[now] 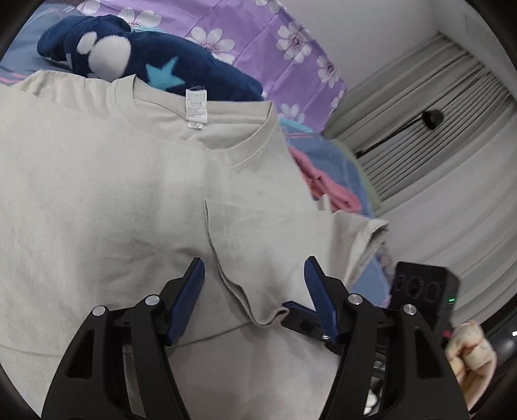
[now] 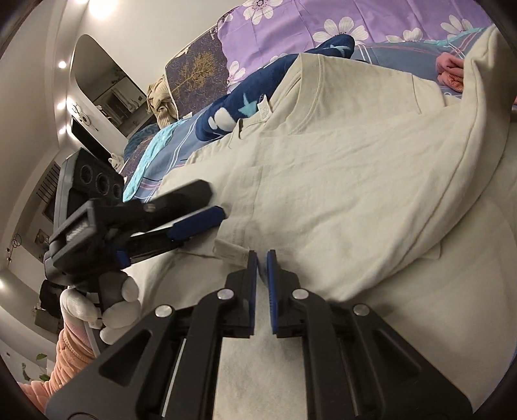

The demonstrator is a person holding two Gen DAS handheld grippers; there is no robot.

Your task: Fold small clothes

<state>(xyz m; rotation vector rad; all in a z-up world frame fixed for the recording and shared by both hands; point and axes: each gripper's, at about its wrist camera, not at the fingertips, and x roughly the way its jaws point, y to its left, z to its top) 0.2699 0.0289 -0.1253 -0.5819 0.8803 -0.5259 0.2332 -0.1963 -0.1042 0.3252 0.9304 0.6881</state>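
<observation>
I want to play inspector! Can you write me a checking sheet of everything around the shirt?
Surface: bed with a blue plaid sheet.
Job's things: beige T-shirt spread flat, neck label showing, a fold raised near its chest pocket.
Clutter: navy plush toy, pink garment, purple flowered bedding.
Grippers: left gripper fingers apart over the shirt fold; right gripper fingers nearly together, gripping nothing that can be seen.
Cables: nothing seen.
Surroundings: grey curtain, white walls, ceiling lights.

Pleated grey curtain (image 1: 429, 129), white walls (image 2: 135, 29), 4 ceiling spotlights (image 2: 62, 64).
</observation>
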